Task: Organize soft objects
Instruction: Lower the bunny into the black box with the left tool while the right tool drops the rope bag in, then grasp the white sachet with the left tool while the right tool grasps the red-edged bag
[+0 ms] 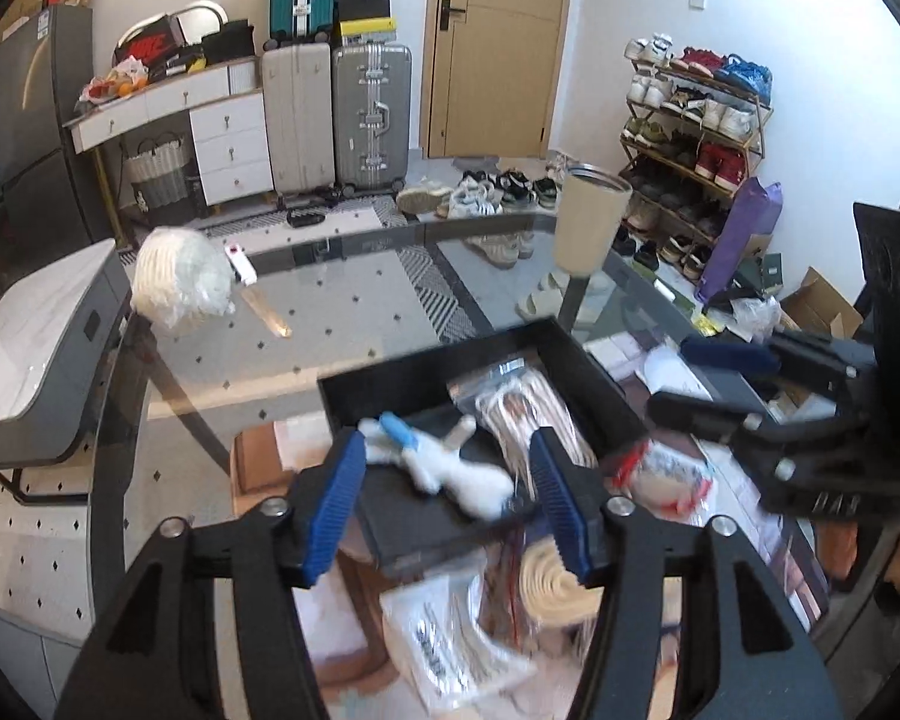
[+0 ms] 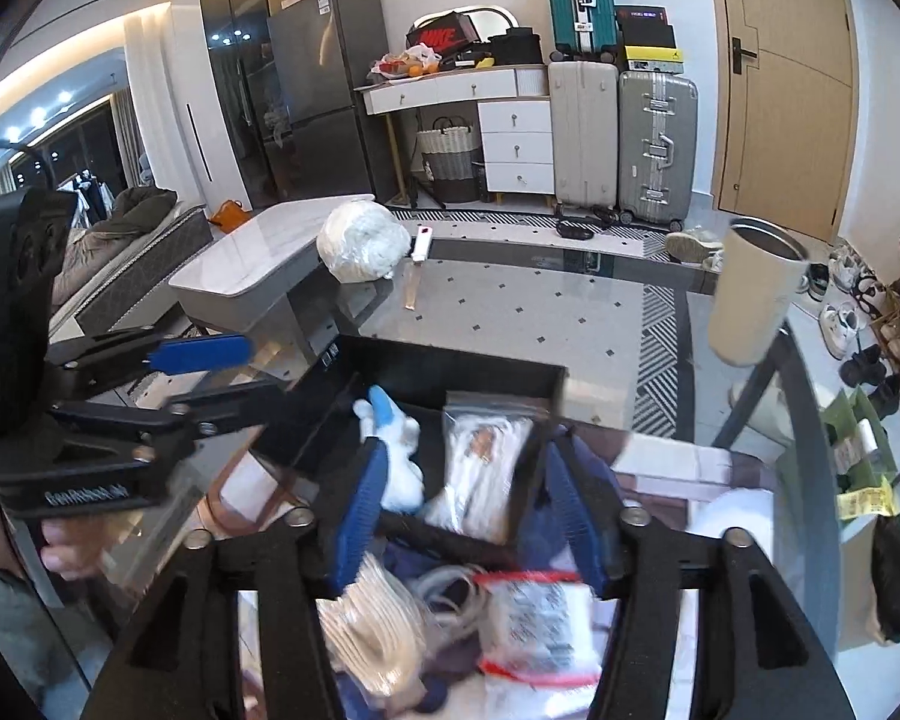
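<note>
A black tray (image 1: 432,363) (image 2: 450,363) sits on the glass table. In it lie a white plush toy with a blue part (image 1: 444,462) (image 2: 396,438) and a clear bag of white cords (image 1: 528,408) (image 2: 486,468). My left gripper (image 1: 444,498) is open above the tray's near edge, jaws either side of the plush, holding nothing. My right gripper (image 2: 468,510) is open over the tray's near edge, empty. In front of the tray lie more bagged soft items: a red-edged bag (image 1: 666,474) (image 2: 540,618), coiled white cord (image 1: 552,582) (image 2: 378,630) and a printed bag (image 1: 450,642).
A beige cup (image 1: 591,219) (image 2: 756,294) stands at the table's far right. A white wrapped bundle (image 1: 180,279) (image 2: 363,243) and a white stick (image 1: 243,261) (image 2: 420,246) lie at the far left. Suitcases, dresser, shoe rack (image 1: 690,138) stand beyond. Boxes show under the glass.
</note>
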`<state>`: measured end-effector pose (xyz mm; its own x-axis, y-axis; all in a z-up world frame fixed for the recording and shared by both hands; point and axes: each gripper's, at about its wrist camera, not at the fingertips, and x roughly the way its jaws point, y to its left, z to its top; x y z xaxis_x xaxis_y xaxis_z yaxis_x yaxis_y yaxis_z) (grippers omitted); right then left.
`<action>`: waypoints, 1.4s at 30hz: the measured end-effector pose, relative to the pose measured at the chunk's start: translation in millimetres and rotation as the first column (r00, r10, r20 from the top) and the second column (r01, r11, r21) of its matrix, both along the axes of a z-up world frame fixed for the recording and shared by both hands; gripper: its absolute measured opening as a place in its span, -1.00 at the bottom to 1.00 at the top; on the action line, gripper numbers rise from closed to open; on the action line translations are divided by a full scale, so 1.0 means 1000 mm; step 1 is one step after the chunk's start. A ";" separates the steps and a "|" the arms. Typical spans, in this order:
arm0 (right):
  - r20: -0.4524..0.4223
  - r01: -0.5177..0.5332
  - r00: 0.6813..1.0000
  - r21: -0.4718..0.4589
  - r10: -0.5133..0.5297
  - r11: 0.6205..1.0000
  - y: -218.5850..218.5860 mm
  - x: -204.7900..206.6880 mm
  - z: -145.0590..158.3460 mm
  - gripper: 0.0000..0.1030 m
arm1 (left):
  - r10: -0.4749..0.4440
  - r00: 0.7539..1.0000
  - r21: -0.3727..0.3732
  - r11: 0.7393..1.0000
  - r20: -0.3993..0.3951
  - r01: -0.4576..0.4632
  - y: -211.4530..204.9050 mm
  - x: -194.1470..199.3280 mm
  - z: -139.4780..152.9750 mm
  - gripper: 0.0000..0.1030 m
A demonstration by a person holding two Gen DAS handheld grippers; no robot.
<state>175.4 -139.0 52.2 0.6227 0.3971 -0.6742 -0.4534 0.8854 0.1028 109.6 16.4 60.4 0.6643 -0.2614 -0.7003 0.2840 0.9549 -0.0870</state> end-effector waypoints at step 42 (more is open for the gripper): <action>-0.288 -0.128 0.952 -0.084 0.099 0.988 -0.020 -0.057 -0.068 0.03 | -0.063 0.945 0.146 0.983 -0.321 0.115 -0.006 -0.062 -0.101 0.00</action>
<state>118.3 -159.1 -16.3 0.3556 0.3750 -0.8561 -0.5167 0.8422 0.1543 47.3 10.6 -40.2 0.3835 -0.1759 -0.9066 0.3515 0.9356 -0.0329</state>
